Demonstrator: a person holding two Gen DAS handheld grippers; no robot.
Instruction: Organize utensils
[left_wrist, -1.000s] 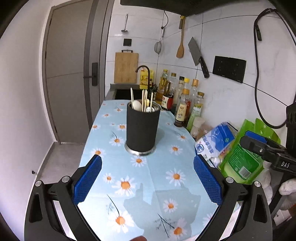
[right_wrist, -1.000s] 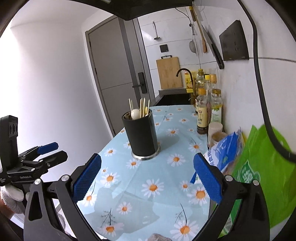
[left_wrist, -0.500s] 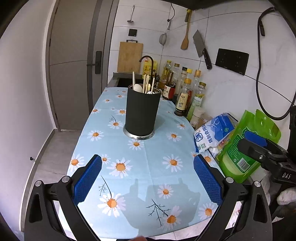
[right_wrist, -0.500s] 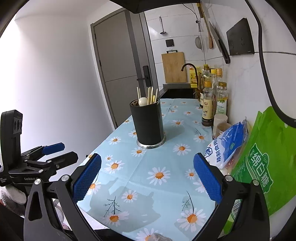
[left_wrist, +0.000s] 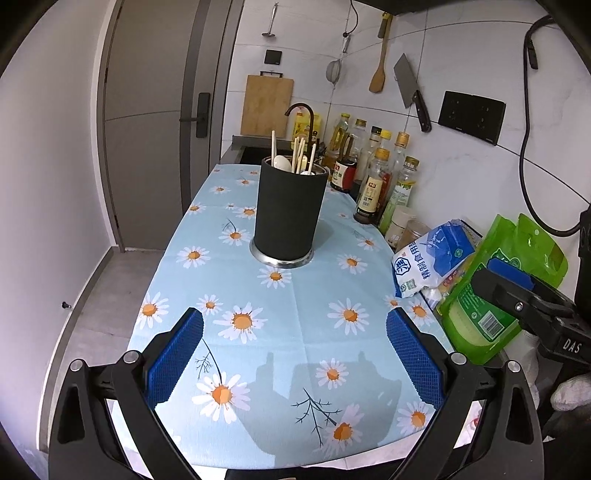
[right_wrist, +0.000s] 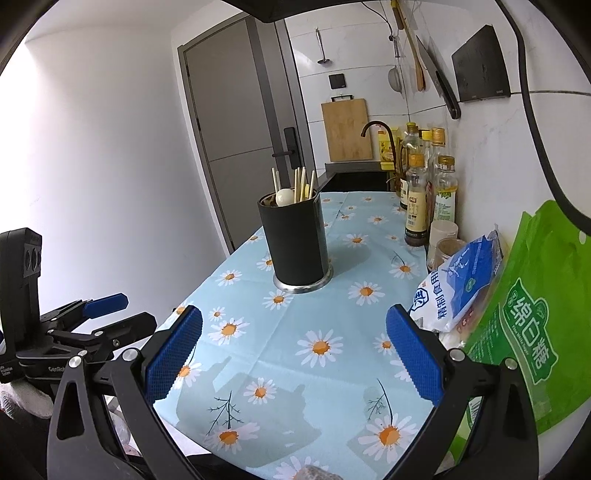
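A black cylindrical utensil holder (left_wrist: 290, 214) (right_wrist: 297, 243) on a metal base stands upright on the daisy-print tablecloth (left_wrist: 295, 332) (right_wrist: 295, 332). Several chopsticks (left_wrist: 301, 155) and a white spoon (left_wrist: 282, 161) (right_wrist: 283, 196) stick out of its top. My left gripper (left_wrist: 295, 354) hangs open over the near end of the counter, well short of the holder, with nothing between its blue pads (left_wrist: 175, 360). My right gripper (right_wrist: 293, 354) is open too, empty, and equally far back. Each gripper shows at the edge of the other's view.
Sauce and oil bottles (left_wrist: 373, 184) line the wall on the right. A blue-white salt bag (left_wrist: 430, 258) and a green sugar bag (left_wrist: 495, 288) lie at the near right. A sink with a dark tap (left_wrist: 303, 110) lies behind the holder. The counter's left edge drops to the floor.
Both grippers have pulled back from the holder and risen a little; the holder now looks smaller and more of the near tablecloth shows. Both stay open.
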